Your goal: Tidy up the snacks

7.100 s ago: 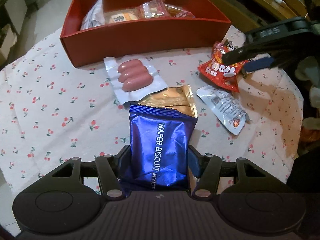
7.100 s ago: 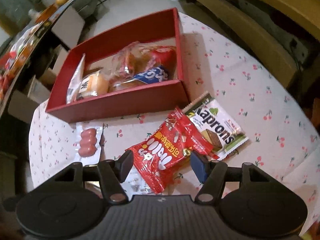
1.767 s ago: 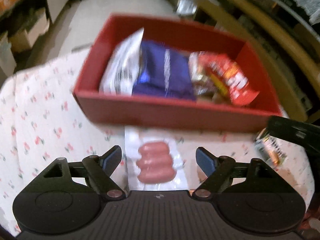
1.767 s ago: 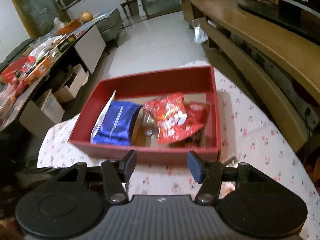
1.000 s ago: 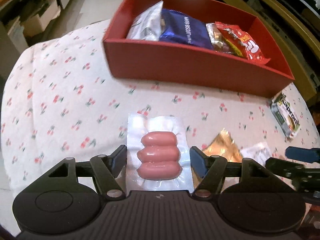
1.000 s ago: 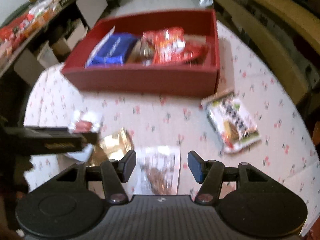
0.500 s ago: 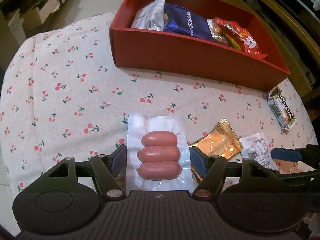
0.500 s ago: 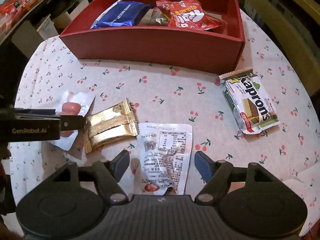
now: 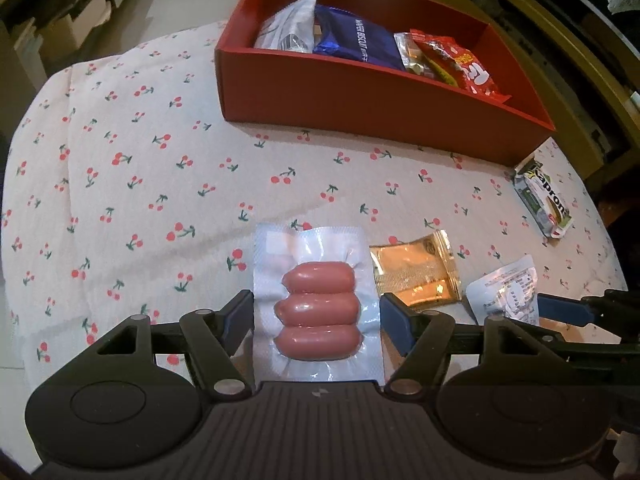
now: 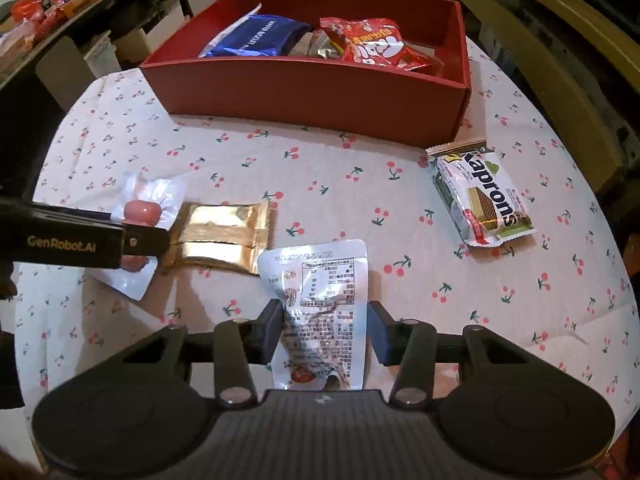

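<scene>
A red box [image 9: 360,96] [image 10: 312,88] at the back of the table holds a blue wafer pack [image 9: 360,42], a red snack bag [image 10: 380,46] and other snacks. My left gripper [image 9: 316,314] is open, its fingers on either side of a clear sausage pack [image 9: 318,304] lying on the cloth. My right gripper [image 10: 322,330] is open around a white printed pouch [image 10: 320,304] on the cloth. A gold pack [image 9: 416,276] [image 10: 220,236] lies between them. A green Kaprons wafer pack [image 10: 484,196] [image 9: 544,200] lies to the right.
The round table has a cherry-print cloth [image 9: 140,184]. A wooden bench [image 10: 560,40] runs along the right. Shelves and boxes [image 10: 60,0] stand to the back left, off the table.
Both grippers have moved lower and closer to the table. The left fingers now flank the sausage pack; the right fingers now flank the white pouch and have narrowed slightly.
</scene>
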Action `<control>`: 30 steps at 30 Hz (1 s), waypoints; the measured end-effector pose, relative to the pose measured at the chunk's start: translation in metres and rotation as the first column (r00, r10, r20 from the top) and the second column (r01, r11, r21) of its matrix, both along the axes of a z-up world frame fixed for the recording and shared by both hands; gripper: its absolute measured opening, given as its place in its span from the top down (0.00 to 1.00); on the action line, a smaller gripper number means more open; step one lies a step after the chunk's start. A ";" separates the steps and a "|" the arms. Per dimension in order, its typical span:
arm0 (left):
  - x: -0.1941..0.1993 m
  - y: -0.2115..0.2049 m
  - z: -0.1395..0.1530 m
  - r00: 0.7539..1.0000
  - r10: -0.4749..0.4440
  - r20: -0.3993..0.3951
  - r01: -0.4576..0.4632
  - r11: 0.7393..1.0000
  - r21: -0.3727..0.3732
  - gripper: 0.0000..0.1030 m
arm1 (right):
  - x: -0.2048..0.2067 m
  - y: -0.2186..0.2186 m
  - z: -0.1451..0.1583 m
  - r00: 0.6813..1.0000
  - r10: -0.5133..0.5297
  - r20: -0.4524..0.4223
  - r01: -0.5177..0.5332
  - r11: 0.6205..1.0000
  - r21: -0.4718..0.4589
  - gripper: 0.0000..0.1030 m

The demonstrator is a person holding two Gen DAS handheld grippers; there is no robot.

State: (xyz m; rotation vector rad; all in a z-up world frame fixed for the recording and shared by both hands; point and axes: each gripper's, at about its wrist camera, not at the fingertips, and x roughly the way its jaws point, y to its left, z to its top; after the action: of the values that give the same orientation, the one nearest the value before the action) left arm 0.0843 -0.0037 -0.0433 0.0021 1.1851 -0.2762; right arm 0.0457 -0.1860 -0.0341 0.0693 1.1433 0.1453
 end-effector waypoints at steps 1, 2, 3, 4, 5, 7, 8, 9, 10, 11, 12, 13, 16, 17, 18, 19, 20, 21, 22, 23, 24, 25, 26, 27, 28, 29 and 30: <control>-0.001 0.001 0.000 1.000 0.000 0.001 0.000 1.000 -0.002 0.28 | -0.002 0.000 0.001 1.000 -0.002 0.004 0.002 1.000 0.004 0.55; -0.003 0.001 0.001 1.000 0.001 0.001 -0.001 1.000 -0.004 0.28 | -0.003 -0.001 0.003 1.000 -0.007 0.010 0.006 1.000 0.011 0.55; -0.003 0.002 0.001 1.000 0.002 0.000 -0.002 1.000 -0.005 0.28 | -0.004 -0.002 0.005 1.000 -0.011 0.015 0.011 1.000 0.019 0.55; -0.004 0.002 0.001 1.000 0.003 0.000 -0.003 1.000 -0.010 0.28 | -0.005 -0.003 0.006 1.000 -0.016 0.019 0.015 0.999 0.028 0.55; -0.005 0.003 0.002 1.000 0.003 0.001 -0.003 1.000 -0.015 0.28 | -0.006 -0.004 0.008 0.999 -0.024 0.027 0.023 0.999 0.039 0.55; -0.007 0.002 0.004 1.000 0.001 0.005 0.000 1.000 -0.022 0.28 | -0.007 -0.007 0.011 0.999 -0.034 0.037 0.032 0.998 0.054 0.55; -0.008 0.001 0.004 1.000 -0.002 0.007 0.002 1.000 -0.023 0.28 | -0.007 -0.008 0.012 0.999 -0.038 0.039 0.036 0.998 0.059 0.55; -0.009 0.000 0.004 1.000 -0.003 0.008 0.003 1.000 -0.024 0.28 | -0.006 -0.009 0.012 0.998 -0.041 0.039 0.038 0.997 0.059 0.55; -0.009 -0.001 0.005 1.000 -0.006 0.008 0.006 1.000 -0.025 0.28 | -0.006 -0.008 0.012 0.998 -0.041 0.040 0.039 0.998 0.059 0.55; -0.009 -0.002 0.005 1.000 -0.009 0.010 0.010 1.000 -0.025 0.28 | -0.006 -0.008 0.013 0.998 -0.041 0.042 0.038 0.997 0.063 0.55; -0.010 -0.003 0.005 1.000 -0.013 0.014 0.013 1.000 -0.025 0.28 | -0.006 -0.008 0.014 0.998 -0.042 0.045 0.039 0.997 0.066 0.55; -0.010 -0.004 0.006 1.000 -0.017 0.018 0.017 1.000 -0.024 0.28 | -0.005 -0.008 0.014 0.998 -0.044 0.049 0.041 0.997 0.065 0.55; -0.011 -0.007 0.008 0.999 -0.028 0.033 0.028 0.999 -0.016 0.28 | -0.003 -0.009 0.015 0.997 -0.055 0.053 0.051 0.997 0.064 0.55; -0.011 -0.008 0.008 0.999 -0.032 0.040 0.033 0.999 -0.009 0.28 | -0.002 -0.009 0.014 0.997 -0.058 0.052 0.055 0.996 0.064 0.55; -0.012 -0.009 0.008 0.998 -0.036 0.045 0.037 0.999 -0.003 0.28 | -0.001 -0.009 0.014 0.997 -0.061 0.051 0.058 0.996 0.062 0.55; -0.012 -0.010 0.008 0.998 -0.040 0.047 0.039 0.999 0.004 0.28 | 0.000 -0.010 0.013 0.997 -0.064 0.049 0.061 0.996 0.060 0.55; -0.012 -0.010 0.007 0.998 -0.042 0.046 0.042 0.999 0.006 0.28 | 0.001 -0.010 0.012 0.997 -0.066 0.045 0.064 0.996 0.058 0.55; -0.012 -0.011 0.006 0.998 -0.045 0.044 0.045 0.999 0.007 0.28 | 0.002 -0.011 0.011 0.997 -0.067 0.043 0.064 0.996 0.058 0.55; -0.012 -0.012 0.005 0.998 -0.048 0.041 0.047 0.999 0.007 0.28 | 0.002 -0.011 0.011 0.997 -0.068 0.042 0.065 0.996 0.059 0.55; -0.012 -0.012 0.005 0.998 -0.050 0.040 0.050 0.999 0.009 0.28 | 0.003 -0.011 0.010 0.997 -0.069 0.041 0.067 0.996 0.060 0.55; -0.013 -0.013 0.004 0.998 -0.053 0.041 0.053 0.999 0.010 0.28 | 0.003 -0.012 0.010 0.997 -0.070 0.041 0.068 0.996 0.060 0.55; -0.013 -0.013 0.004 0.998 -0.055 0.041 0.055 0.998 0.012 0.28 | 0.004 -0.012 0.010 0.997 -0.071 0.040 0.069 0.996 0.060 0.55; -0.013 -0.014 0.004 0.997 -0.057 0.042 0.057 0.998 0.014 0.28 | 0.004 -0.012 0.009 0.997 -0.073 0.037 0.071 0.996 0.060 0.55; -0.013 -0.014 0.004 0.997 -0.059 0.042 0.058 0.998 0.016 0.28 | 0.005 -0.012 0.008 0.997 -0.075 0.033 0.073 0.996 0.058 0.55; -0.014 -0.015 0.004 0.997 -0.060 0.042 0.059 0.998 0.018 0.28 | 0.006 -0.012 0.006 0.997 -0.075 0.030 0.073 0.996 0.055 0.54; -0.014 -0.015 0.003 0.997 -0.062 0.042 0.061 0.998 0.019 0.28 | 0.007 -0.011 0.006 0.997 -0.073 0.028 0.072 0.996 0.055 0.55; -0.014 -0.016 0.003 0.997 -0.065 0.042 0.064 0.998 0.021 0.28 | 0.007 -0.011 0.006 0.997 -0.072 0.028 0.071 0.996 0.055 0.55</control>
State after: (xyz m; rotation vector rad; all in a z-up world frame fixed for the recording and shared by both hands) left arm 0.0703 -0.0196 -0.0402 0.0626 1.1467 -0.3198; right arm 0.0526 -0.1969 -0.0282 0.1557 1.1054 0.1135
